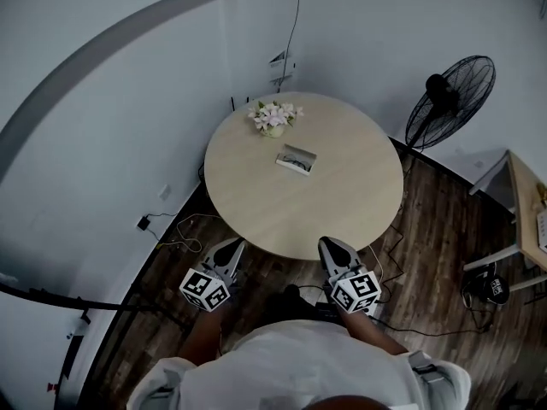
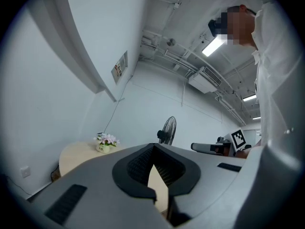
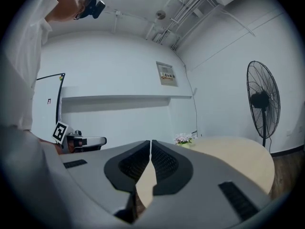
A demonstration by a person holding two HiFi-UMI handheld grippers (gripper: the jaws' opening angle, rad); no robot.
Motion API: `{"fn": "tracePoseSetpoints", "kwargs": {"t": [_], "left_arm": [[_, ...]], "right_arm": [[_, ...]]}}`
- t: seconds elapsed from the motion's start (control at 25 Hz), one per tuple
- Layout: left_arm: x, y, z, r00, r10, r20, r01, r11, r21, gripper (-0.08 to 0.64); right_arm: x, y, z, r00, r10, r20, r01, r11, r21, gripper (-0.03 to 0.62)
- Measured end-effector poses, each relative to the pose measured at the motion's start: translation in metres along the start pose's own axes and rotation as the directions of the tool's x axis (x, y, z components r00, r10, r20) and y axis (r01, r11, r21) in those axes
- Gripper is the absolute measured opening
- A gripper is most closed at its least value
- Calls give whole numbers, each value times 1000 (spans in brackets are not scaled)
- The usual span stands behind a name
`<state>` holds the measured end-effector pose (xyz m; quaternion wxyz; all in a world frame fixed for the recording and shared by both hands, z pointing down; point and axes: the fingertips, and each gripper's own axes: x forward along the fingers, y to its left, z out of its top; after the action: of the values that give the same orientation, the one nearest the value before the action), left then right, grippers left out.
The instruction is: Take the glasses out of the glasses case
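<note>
Pale wood tops the round table [image 1: 359, 203], and the glasses case [image 1: 297, 159] lies on it near the middle, a little toward 12 o'clock. It is too small in the head view to tell whether its lid is up. A small pot of pink and white flowers [image 1: 273, 118] stands near the rim at about 11 o'clock, apart from the case. A black standing fan [image 1: 450, 101] is on the dark plank floor [image 1: 436, 229], off the table at 2 o'clock.

The left gripper [image 1: 232, 250] hangs at the table's edge near 7 o'clock and the right gripper [image 1: 329, 246] near 5 o'clock, both well apart from the case. Each gripper's jaws are clenched tip to tip with nothing between them.
</note>
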<state>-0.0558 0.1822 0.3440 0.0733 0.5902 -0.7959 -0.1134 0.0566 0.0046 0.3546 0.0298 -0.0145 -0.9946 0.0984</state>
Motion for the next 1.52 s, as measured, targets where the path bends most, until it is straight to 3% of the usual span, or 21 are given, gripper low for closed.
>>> {"fn": "tracePoseSetpoints", "kwargs": {"t": [0.32,0.6,0.8,0.96,1.08,1.16,1.24,1.4,1.52], "left_arm": [[58,64,14,1000,1,-28,0,1000,12,14],[139,93,25,988,-65,-138,79,992,96,14],[190,103,25,961,-131,-244,175,971,166,14],[224,113,17,915,-197,-353,285,933,221,14],[248,124,9,873,-240,-424,371,891,260,15],[268,131,5,837,-275,-474,443,848,290,15],[290,137,-4,785,-321,-530,532,787,311,19],[326,151,-30,663,-377,-647,694,633,342,49],[349,158,-52,568,-406,-716,780,543,310,72]], "right_arm": [[82,-45,13,999,-3,34,3,1000,8,26],[137,-99,26,997,-17,69,20,999,-43,26],[156,-131,27,996,-38,84,42,998,-41,26],[161,-151,24,992,-83,90,84,996,-4,26],[162,-160,21,987,-127,100,129,991,-18,26],[161,-165,16,979,-181,95,183,983,-19,26],[157,-170,8,961,-263,80,265,964,-11,26],[151,-177,-9,914,-403,53,402,915,17,26],[151,-177,-18,876,-481,39,480,877,26,26]]}}
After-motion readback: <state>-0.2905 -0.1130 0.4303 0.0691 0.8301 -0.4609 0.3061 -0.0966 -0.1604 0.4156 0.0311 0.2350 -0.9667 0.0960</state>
